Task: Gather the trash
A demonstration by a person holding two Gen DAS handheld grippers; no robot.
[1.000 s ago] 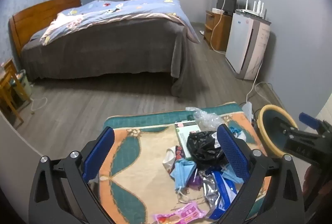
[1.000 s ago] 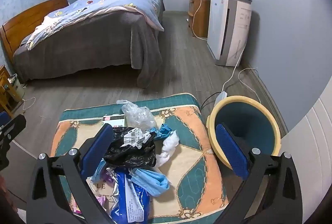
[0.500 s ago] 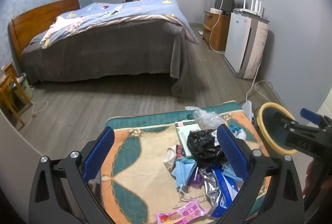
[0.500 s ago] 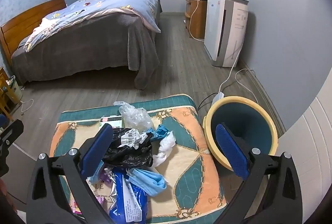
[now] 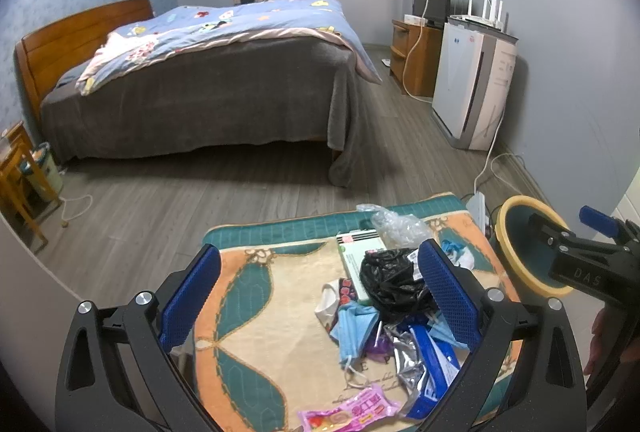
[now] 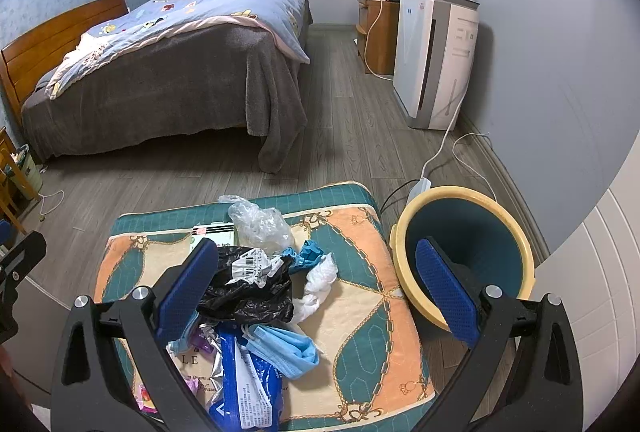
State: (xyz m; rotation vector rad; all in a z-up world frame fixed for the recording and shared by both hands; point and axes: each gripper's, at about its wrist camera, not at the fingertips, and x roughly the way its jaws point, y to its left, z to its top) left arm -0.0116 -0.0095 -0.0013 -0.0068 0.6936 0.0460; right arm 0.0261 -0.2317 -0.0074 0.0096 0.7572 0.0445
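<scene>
The left tongs [image 5: 318, 296] and right tongs [image 6: 316, 290] are both wide open and hold nothing. They hang over a patterned mat [image 6: 360, 316] on the wood floor [image 6: 344, 135]. The trash pile [image 6: 248, 296] sits in the middle of the mat. A yellow bin [image 6: 520, 256] stands just beside the mat. A big bed [image 6: 160, 71] is well behind the mat. The tongs hide part of the pile, and its near end is cut off.

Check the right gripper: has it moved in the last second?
Yes. The right gripper has pulled back slightly: in its own view the yellow-rimmed bin and the black bag sit a little farther away. Jaws remain wide open.
</scene>
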